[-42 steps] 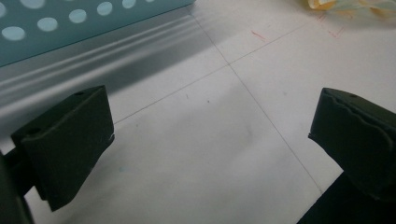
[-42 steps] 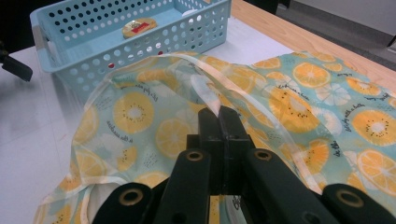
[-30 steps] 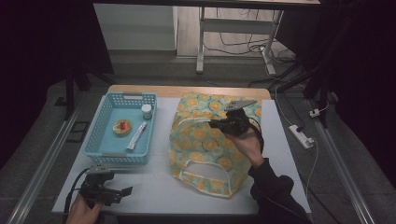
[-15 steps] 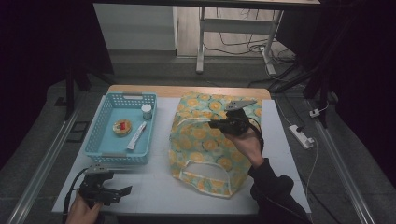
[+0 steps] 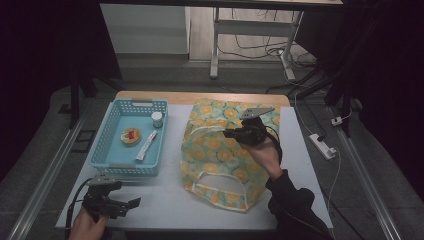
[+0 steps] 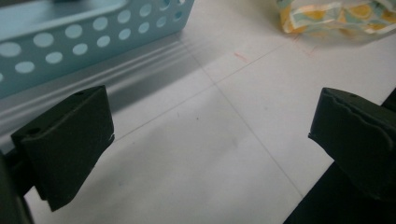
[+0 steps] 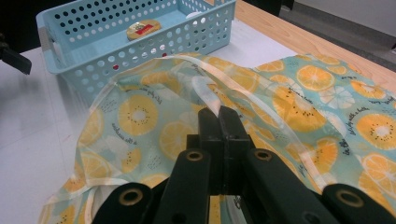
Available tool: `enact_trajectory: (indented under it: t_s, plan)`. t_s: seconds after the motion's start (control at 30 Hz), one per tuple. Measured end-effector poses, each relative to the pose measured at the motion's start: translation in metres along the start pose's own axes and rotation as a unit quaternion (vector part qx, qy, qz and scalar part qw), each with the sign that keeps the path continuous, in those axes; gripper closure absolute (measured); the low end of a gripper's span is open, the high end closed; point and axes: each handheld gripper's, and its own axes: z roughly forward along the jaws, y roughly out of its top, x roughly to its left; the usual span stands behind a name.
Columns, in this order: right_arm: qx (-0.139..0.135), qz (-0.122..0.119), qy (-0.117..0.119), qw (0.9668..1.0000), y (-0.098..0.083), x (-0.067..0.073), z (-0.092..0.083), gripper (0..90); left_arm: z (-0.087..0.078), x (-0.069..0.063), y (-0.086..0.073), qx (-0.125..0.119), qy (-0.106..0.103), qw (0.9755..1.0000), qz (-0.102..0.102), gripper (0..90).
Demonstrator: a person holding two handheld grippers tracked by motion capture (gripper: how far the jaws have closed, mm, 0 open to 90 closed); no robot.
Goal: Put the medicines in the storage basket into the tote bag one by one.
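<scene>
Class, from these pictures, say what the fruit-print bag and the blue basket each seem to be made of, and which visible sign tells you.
Bag: seemingly thin coated fabric or plastic sheet; it creases softly, with a translucent handle.
Basket: looks like moulded plastic; rigid, smooth, evenly perforated walls.

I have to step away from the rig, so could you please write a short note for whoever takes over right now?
Right tongs: shut on the clear handle strap of the orange-print bag, over the bag's middle.
Left tongs: open, holding nothing, low over the table's near left corner, in front of the blue basket.
Basket holds a small round tin, a tube and a small jar.
Done: strap gripped.
Left: the bag lies flat; the three items are not yet in it, if packing is the aim.
</scene>
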Motion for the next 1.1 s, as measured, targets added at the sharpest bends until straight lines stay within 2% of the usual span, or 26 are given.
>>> enact_trajectory:
  t_s: [0.17,0.3,0.5,0.63,1.1]
  plan:
    - [0.001,0.003,-0.001,1.0000,-0.001,-0.002,0.000,90.0,-0.005,0.002,0.004,-0.015,-0.014,0.9998,0.006,0.0]
    - [0.002,0.002,-0.001,1.0000,-0.001,-0.002,0.000,90.0,-0.009,0.002,0.009,-0.023,-0.007,0.9995,0.022,0.0]
    - [0.002,0.001,-0.001,1.0000,-0.001,-0.001,0.000,90.0,-0.013,0.001,0.017,-0.037,-0.009,0.9988,0.030,0.0]
    - [0.001,0.001,-0.001,1.0000,-0.001,-0.001,-0.001,90.0,-0.015,0.002,0.023,-0.050,0.000,0.9980,0.038,0.0]
    - [0.001,0.003,-0.002,1.0000,-0.002,-0.002,-0.001,90.0,-0.011,0.011,0.050,-0.057,0.025,0.9977,0.029,0.9]
